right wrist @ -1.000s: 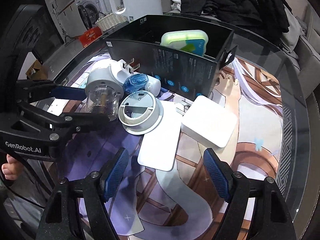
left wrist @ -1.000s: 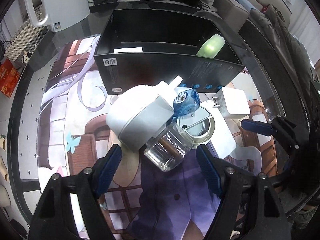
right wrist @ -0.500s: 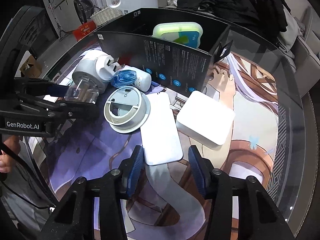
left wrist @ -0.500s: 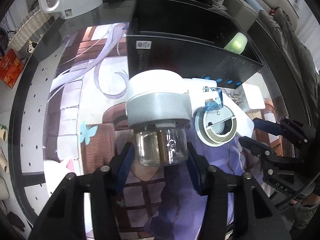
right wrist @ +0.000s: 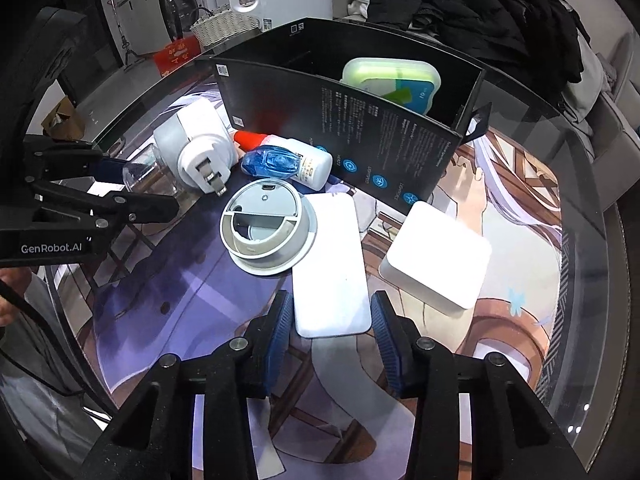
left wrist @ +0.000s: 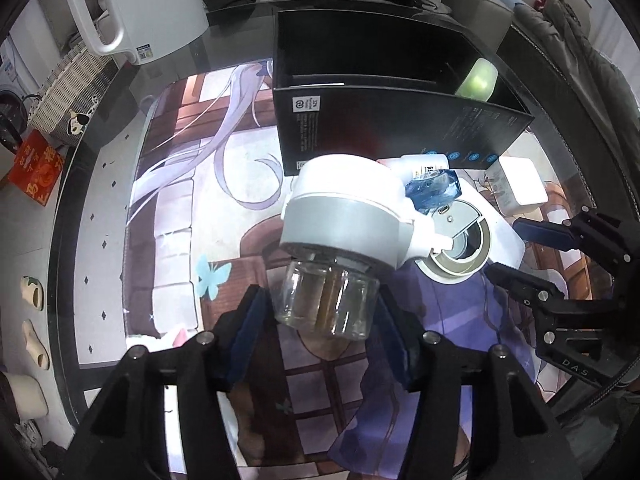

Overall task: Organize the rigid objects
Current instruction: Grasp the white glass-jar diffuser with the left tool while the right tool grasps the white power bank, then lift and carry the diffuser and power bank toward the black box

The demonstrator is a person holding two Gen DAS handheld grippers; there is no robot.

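Note:
A white and grey plug-in device [left wrist: 344,208] with a clear jar [left wrist: 326,304] points its jar into my left gripper [left wrist: 322,320]. Its jaws are opening and the pads look just off the glass. The right wrist view shows the same left gripper [right wrist: 144,186] around the jar. My right gripper [right wrist: 330,320] is shut on the near end of a white flat slab [right wrist: 330,264] lying on the mat. Beside the slab lie a round grey disc [right wrist: 264,228], a blue and white bottle [right wrist: 288,162] and a white square adapter [right wrist: 438,256]. Behind them stands an open black box [right wrist: 360,128] holding a green case [right wrist: 390,80].
A printed mat [left wrist: 180,200] covers the round glass table. A white jug [left wrist: 148,8] and a wicker basket [left wrist: 68,84] stand beyond the far left rim. Dark clothes [right wrist: 460,0] are piled behind the box. Part of a person's hand [right wrist: 8,300] shows at the left edge.
Both grippers narrowed from wide. The left closed round the jar and the device turned jar-first toward it, then the fingers widened a little. The right closed on the slab's near end.

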